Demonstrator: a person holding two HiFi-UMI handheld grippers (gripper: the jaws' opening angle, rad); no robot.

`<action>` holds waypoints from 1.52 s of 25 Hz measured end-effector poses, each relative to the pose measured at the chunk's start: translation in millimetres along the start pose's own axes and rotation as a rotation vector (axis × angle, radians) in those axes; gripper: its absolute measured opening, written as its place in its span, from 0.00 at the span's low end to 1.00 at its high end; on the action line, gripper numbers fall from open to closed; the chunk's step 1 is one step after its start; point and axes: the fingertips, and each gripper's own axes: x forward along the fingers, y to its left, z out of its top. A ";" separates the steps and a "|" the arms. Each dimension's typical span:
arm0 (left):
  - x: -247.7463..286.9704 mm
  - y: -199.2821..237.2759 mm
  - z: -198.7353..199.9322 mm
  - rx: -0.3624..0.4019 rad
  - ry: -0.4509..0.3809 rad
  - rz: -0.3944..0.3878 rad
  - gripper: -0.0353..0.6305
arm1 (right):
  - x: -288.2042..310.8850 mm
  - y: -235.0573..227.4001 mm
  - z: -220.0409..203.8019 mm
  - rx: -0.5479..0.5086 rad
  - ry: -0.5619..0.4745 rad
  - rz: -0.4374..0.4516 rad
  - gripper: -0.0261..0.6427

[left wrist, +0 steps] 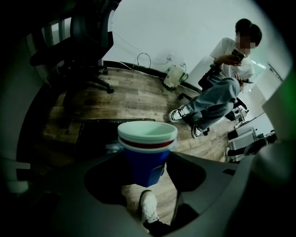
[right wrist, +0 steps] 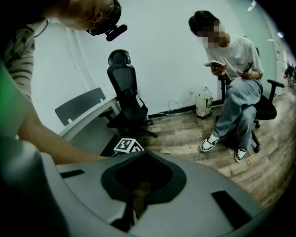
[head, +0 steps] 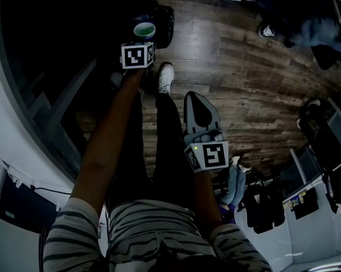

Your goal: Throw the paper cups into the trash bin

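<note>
A stack of paper cups [left wrist: 147,152], blue outside with red and white rims, stands upright between the jaws of my left gripper [left wrist: 147,162], which is shut on it. In the head view the stack's pale green mouth [head: 144,30] shows just beyond the left gripper [head: 140,41], over the black trash bin [head: 164,22] on the floor. The left gripper view shows the bin's dark rim [left wrist: 95,132] right behind the cups. My right gripper [head: 198,106] hangs lower and nearer my body, its jaws meeting at the tips with nothing between them [right wrist: 144,152].
A person sits on a chair [right wrist: 231,88] to the right on the wooden floor. A black office chair [right wrist: 126,97] stands by a grey desk [right wrist: 88,118], and a white bag [right wrist: 202,105] sits at the wall. My own white shoe [head: 165,77] is near the bin.
</note>
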 end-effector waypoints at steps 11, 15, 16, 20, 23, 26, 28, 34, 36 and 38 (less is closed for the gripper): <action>15.9 12.9 0.7 -0.080 0.018 0.005 0.47 | 6.5 1.8 -6.0 0.015 0.014 0.025 0.05; 17.8 15.0 -0.5 -0.069 0.019 0.018 0.48 | 5.2 2.9 -6.7 0.016 0.016 0.025 0.05; 17.4 15.8 -0.4 -0.073 0.016 0.021 0.48 | 4.7 2.8 -7.0 0.017 0.015 0.022 0.05; 16.1 17.6 -3.5 -0.079 0.021 0.024 0.48 | 2.7 6.6 -8.4 0.025 0.012 0.027 0.05; 14.0 18.0 -2.0 -0.092 0.011 0.027 0.48 | 2.6 6.0 -8.2 0.029 0.006 0.028 0.05; 11.9 17.3 -4.1 -0.090 0.010 0.027 0.48 | 0.2 5.3 -11.0 0.023 0.019 0.020 0.05; 7.8 16.0 -6.4 -0.088 0.010 0.026 0.48 | -2.1 7.0 -11.2 0.024 0.016 0.016 0.05; -5.3 8.5 -7.9 -0.083 -0.007 0.015 0.47 | -6.6 10.8 -4.0 0.013 -0.012 0.018 0.05; -10.4 7.1 -5.5 -0.075 -0.012 0.015 0.45 | -8.1 12.4 0.4 0.001 -0.014 0.018 0.05; -17.9 5.1 0.0 -0.073 -0.028 0.019 0.43 | -9.6 14.2 5.2 -0.006 -0.024 0.017 0.05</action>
